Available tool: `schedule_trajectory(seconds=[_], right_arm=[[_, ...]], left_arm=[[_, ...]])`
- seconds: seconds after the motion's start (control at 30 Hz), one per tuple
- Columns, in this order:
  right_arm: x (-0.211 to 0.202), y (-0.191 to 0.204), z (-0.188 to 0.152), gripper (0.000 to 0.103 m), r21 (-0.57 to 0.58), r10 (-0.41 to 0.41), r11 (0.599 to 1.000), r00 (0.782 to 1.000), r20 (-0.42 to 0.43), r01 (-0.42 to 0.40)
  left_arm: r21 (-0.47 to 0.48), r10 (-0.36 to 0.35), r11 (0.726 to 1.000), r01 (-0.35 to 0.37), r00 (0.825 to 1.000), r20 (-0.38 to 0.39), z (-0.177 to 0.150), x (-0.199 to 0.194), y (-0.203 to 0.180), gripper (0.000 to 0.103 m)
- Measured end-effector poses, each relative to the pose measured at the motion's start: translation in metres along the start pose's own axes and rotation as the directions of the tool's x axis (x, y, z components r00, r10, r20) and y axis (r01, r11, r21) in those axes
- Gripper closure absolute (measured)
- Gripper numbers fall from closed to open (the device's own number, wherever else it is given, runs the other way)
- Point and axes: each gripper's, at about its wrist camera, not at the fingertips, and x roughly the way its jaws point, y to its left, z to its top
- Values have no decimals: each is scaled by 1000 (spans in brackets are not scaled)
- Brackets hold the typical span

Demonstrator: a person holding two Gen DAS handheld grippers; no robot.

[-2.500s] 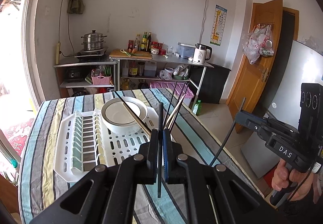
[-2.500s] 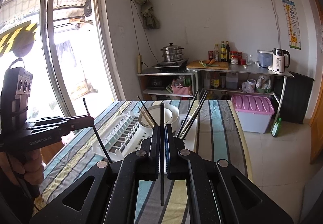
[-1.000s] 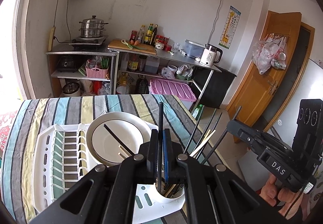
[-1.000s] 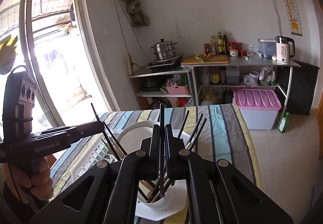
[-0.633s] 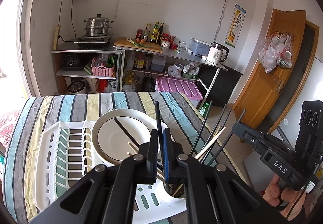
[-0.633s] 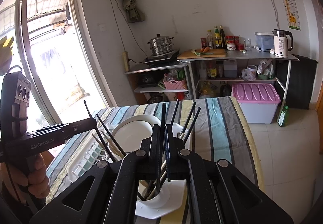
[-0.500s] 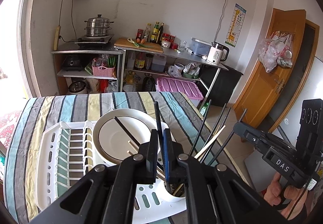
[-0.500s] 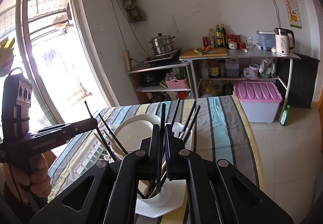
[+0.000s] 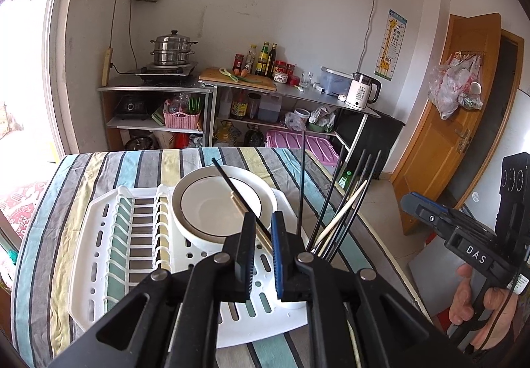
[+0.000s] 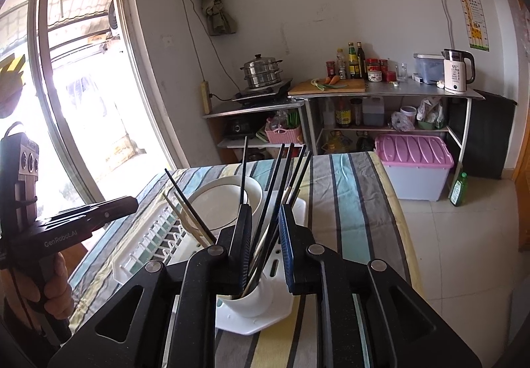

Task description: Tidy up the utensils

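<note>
A white utensil cup stands at the near corner of a white dish rack on the striped table. Several black chopsticks and a few pale ones stand in the cup; they also show in the left wrist view. My left gripper is open and empty, just left of the cup. My right gripper is open and empty, its jaws on either side of the chopsticks above the cup. Two white bowls sit stacked in the rack.
The striped tablecloth covers the table, whose right edge drops to a tiled floor. Shelves with a steamer pot, bottles and a kettle stand behind. A pink bin sits on the floor.
Both grippers were shut on a black chopstick each and lowered them into the cup. Both have now opened, and the chopsticks stand in the cup.
</note>
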Motion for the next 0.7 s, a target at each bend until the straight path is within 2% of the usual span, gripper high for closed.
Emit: schedule_trajectory(seconds=[0.23, 0.7], right_arm=[[-32, 15, -40, 84, -24, -16, 1000, 1000, -9, 16], [-108, 67, -123, 84, -99, -64, 993, 998, 29, 66]], left_arm=[[-17, 13, 1000, -13, 1000, 14, -41, -31, -2, 89], [13, 103, 994, -104, 993, 52, -140, -100, -29, 84]])
